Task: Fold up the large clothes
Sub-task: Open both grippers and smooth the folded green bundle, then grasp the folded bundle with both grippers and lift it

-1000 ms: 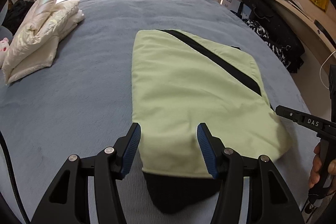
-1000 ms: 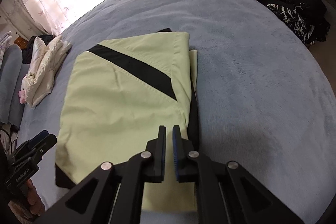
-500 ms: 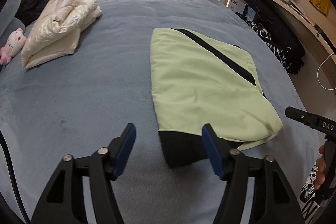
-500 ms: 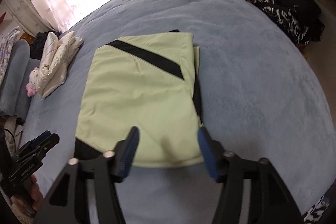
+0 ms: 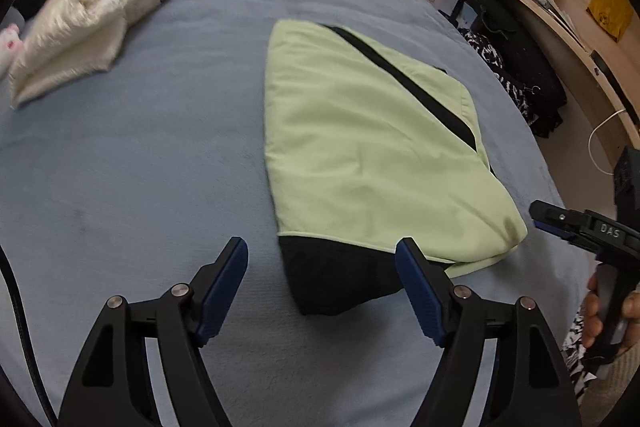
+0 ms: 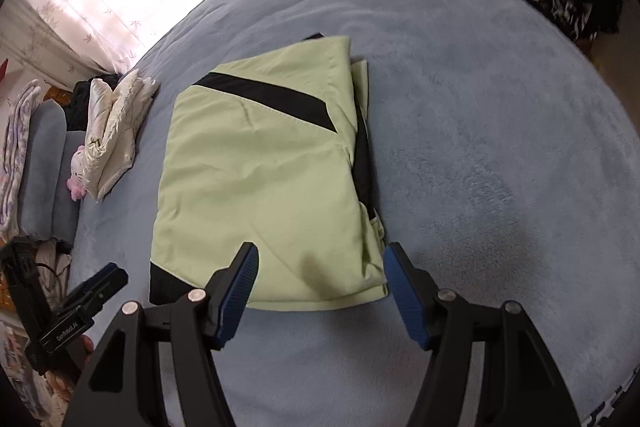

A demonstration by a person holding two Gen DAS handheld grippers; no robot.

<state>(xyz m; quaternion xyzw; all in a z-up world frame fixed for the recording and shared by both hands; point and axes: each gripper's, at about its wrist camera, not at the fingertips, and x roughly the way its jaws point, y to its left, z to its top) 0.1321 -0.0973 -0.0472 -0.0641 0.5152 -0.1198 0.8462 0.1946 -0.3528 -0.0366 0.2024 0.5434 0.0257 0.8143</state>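
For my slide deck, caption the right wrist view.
Open right gripper hovers above folded green garment on blue bed.

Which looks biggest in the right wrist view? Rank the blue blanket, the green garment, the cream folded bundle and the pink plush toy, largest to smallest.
1. Blue blanket, fills most of the frame.
2. Green garment, folded on it.
3. Cream folded bundle, though it lies farther from the camera.
4. Pink plush toy, smallest, partly hidden beside the bundle.

One garment (image 5: pixel 372 155), two grippers (one pillow (image 5: pixel 76 23))
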